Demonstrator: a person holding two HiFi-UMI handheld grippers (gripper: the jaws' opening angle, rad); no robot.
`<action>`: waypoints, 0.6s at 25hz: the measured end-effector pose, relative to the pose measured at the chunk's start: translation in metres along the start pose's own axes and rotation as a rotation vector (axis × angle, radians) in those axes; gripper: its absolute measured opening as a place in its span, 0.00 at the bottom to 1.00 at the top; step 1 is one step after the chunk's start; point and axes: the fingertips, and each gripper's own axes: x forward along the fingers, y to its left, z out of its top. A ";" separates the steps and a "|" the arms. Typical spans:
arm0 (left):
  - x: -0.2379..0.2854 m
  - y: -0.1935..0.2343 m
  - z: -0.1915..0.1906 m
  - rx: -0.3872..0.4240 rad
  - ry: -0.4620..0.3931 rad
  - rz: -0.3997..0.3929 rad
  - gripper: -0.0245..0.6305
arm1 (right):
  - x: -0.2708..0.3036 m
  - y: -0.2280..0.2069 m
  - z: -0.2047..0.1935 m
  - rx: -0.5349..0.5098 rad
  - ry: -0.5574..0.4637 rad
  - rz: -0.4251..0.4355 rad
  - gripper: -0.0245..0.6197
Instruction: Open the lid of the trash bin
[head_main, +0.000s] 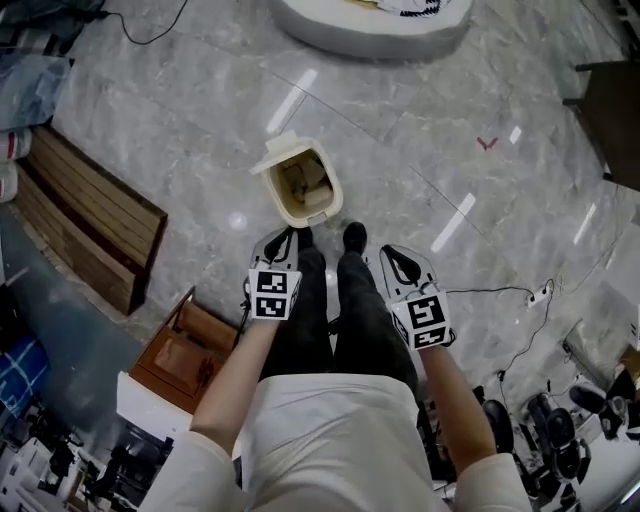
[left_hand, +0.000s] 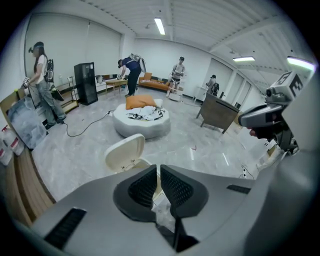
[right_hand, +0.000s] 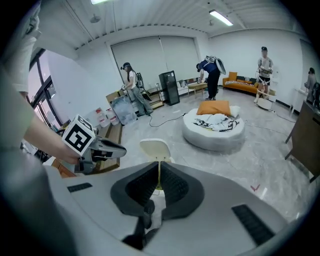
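Note:
A cream trash bin (head_main: 322, 205) stands on the marble floor just ahead of the person's black shoes (head_main: 353, 236). Its lid (head_main: 280, 152) is tipped up and back, and crumpled trash shows inside. My left gripper (head_main: 289, 233) hangs above the bin's near left side, my right gripper (head_main: 392, 251) to its right; neither touches it. The raised lid (left_hand: 125, 152) stands beyond my left gripper (left_hand: 158, 170), whose jaws are shut with nothing in them. From the right gripper view, the lid (right_hand: 155, 148) rises behind my empty, shut right gripper (right_hand: 159, 167).
A wooden slatted bench (head_main: 90, 215) lies at the left and a wooden box (head_main: 188, 350) sits near the person's left side. A round white cushion bed (head_main: 370, 28) is further ahead. Cables (head_main: 520, 300) trail at the right. Several people stand far off (left_hand: 131, 75).

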 end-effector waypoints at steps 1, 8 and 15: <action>-0.009 0.001 0.006 0.002 -0.012 -0.003 0.09 | -0.004 0.002 0.007 -0.010 -0.002 -0.001 0.09; -0.076 0.002 0.045 0.060 -0.074 -0.082 0.08 | -0.026 0.025 0.058 -0.032 -0.034 0.015 0.09; -0.139 0.009 0.086 0.089 -0.171 -0.164 0.07 | -0.049 0.051 0.099 -0.107 -0.062 0.024 0.09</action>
